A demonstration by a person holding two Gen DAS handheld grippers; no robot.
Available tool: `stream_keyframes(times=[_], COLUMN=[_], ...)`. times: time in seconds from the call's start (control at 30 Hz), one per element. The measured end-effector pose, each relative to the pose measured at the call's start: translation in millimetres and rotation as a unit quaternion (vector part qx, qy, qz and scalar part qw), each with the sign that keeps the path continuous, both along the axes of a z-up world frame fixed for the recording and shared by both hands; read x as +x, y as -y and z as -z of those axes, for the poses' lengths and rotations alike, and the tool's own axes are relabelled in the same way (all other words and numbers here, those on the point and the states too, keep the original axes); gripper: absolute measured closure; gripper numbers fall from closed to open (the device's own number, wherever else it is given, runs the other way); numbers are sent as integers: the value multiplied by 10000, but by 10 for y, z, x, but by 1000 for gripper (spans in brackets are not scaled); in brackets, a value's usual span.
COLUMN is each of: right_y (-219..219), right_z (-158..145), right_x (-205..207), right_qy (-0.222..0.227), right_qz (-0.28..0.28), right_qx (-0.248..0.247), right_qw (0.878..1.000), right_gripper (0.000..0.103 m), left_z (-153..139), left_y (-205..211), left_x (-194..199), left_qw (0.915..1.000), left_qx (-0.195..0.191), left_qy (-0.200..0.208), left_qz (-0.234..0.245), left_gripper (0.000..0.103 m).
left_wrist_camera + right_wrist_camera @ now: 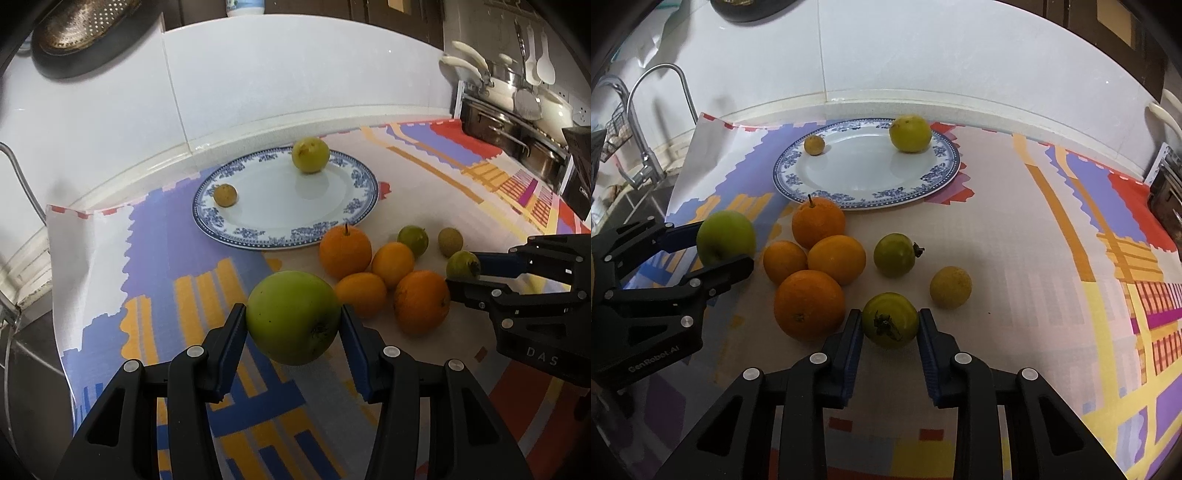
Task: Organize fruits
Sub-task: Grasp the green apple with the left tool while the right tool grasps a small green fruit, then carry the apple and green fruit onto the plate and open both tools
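Observation:
My left gripper (293,317) is shut on a green apple (293,317) and holds it above the patterned cloth; it also shows in the right wrist view (726,238). My right gripper (890,321) is shut on a small green fruit with a dried stem (890,320), which also shows in the left wrist view (462,264). A blue-and-white plate (273,206) holds a yellow-green fruit (310,154) and a small brownish fruit (225,195). Several oranges (818,221) lie clustered in front of the plate, with another green fruit (895,254) and a pale yellow fruit (950,287) beside them.
The colourful cloth (1052,277) covers the counter. A tiled wall (258,81) runs behind the plate. A faucet (646,122) and sink stand at the left. Pots and utensils (517,99) stand at the right. A colander (77,29) hangs at the upper left.

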State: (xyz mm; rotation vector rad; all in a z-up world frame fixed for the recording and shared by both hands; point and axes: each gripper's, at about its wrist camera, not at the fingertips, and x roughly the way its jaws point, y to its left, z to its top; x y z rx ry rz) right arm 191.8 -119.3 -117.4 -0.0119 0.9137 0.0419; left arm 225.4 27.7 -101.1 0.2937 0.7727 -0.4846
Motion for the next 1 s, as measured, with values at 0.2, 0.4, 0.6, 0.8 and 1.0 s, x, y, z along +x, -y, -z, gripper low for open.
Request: stream_keyframes(times=[0.2, 0.4, 0.6, 0.8, 1.0], right_y=[13, 76, 133, 202, 293], right_z=[-114, -277, -476, -695, -863], right_x=[-89, -162, -243, -297, -237], right_qy=[137, 362, 632, 918, 1147], right_qz=[-23, -143, -302, -543, -753], right_qx=[36, 134, 211, 225, 251], right_qw=[9999, 9992, 9973, 9940, 9902], right_gripper=[72, 72, 72, 72, 72], left_z=[-136, -318, -468, -649, -802], left_y=[11, 31, 94, 185, 258], left_x=[-96, -219, -326, -414, -423], left_qw=[9998, 9987, 9972, 9949, 9923], left_qx=[-85, -214, -281, -374, -408], left_qy=[87, 185, 318, 475, 675], left_qz=[-163, -429, -623, -810, -953], left_gripper=[53, 53, 53, 53, 53])
